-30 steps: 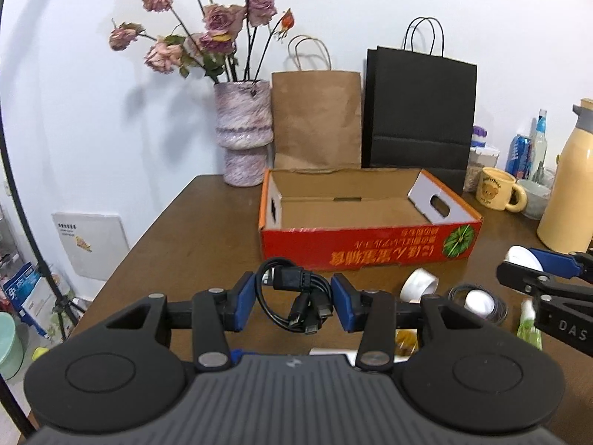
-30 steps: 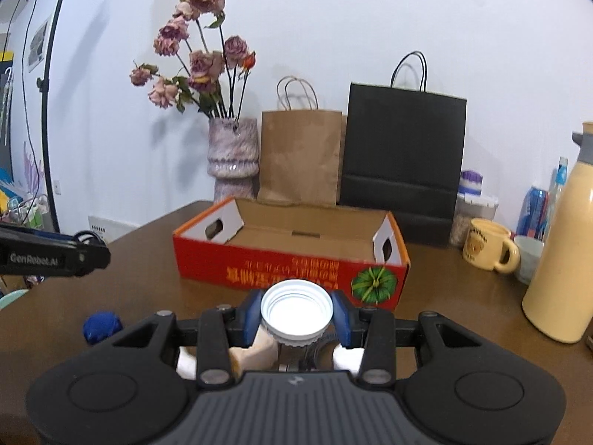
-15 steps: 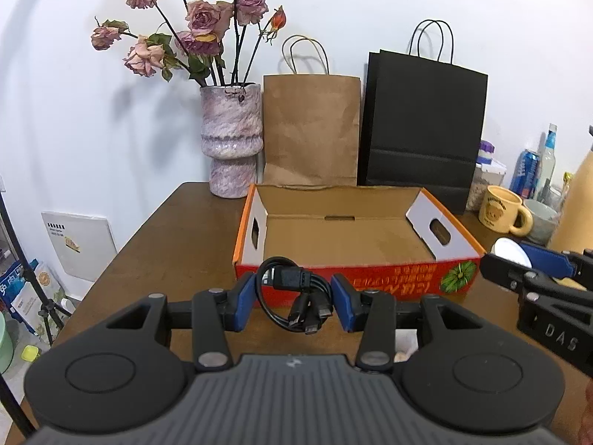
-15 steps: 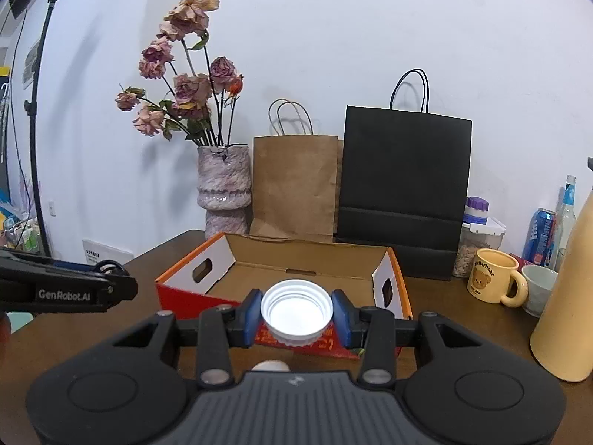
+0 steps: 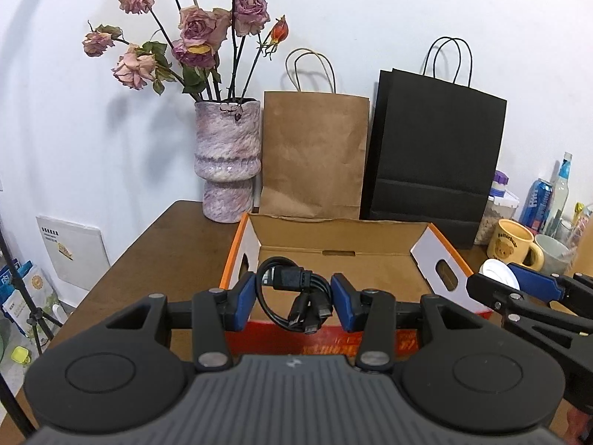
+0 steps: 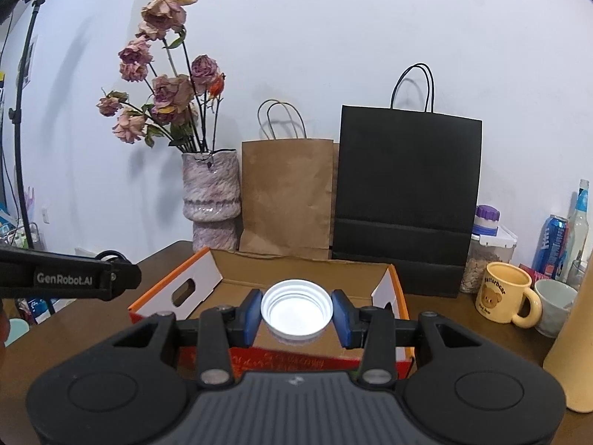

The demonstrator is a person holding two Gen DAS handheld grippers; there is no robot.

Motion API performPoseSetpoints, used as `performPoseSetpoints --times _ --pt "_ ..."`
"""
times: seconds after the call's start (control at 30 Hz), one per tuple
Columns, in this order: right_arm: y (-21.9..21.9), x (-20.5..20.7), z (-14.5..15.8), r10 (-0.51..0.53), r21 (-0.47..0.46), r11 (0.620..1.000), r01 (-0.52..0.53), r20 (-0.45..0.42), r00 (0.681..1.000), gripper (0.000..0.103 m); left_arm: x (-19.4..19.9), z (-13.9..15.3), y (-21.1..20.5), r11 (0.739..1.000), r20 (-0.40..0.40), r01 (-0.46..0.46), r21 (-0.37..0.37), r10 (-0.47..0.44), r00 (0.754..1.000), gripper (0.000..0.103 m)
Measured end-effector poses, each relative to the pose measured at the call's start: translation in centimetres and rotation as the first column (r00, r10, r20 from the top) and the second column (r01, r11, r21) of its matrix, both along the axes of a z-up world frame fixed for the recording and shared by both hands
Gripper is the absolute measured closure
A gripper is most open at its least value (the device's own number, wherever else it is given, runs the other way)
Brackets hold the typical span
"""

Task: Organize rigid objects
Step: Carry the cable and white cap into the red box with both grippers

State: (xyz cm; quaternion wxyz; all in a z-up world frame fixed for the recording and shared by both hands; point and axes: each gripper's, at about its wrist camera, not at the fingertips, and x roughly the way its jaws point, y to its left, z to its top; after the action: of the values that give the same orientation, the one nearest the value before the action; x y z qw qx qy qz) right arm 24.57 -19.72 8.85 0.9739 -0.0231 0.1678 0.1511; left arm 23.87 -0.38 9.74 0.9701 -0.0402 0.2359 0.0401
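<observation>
Here, a coiled black cable sits clamped between the blue pads of the left gripper, held in the air over the near red wall of the open cardboard box. Likewise, a white screw lid, open side facing the camera, is pinched between the pads of the right gripper above the same box. The box rests on a brown table, with a vase and two paper bags behind it.

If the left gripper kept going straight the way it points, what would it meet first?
Probably the floor of the open cardboard box, which lies just ahead of the left gripper and its black cable bundle; depth is unclear.
</observation>
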Motion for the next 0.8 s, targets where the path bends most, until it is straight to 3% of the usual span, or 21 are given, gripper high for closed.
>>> performPoseSetpoints --times 0.3,0.8 --pt "-0.2 4.5 0.2 0.001 0.019 1.0 -0.001 -0.01 1.0 0.064 4.8 -0.5 0.0 0.999 -0.006 -0.017 -0.037 0.016 1.0 0.058" --pt "1.0 11.6 -1.1 0.016 -0.022 1.0 -0.018 -0.062 0.998 0.064 12.3 -3.0 0.8 0.999 -0.057 -0.041 -0.034 0.039 0.998 0.059"
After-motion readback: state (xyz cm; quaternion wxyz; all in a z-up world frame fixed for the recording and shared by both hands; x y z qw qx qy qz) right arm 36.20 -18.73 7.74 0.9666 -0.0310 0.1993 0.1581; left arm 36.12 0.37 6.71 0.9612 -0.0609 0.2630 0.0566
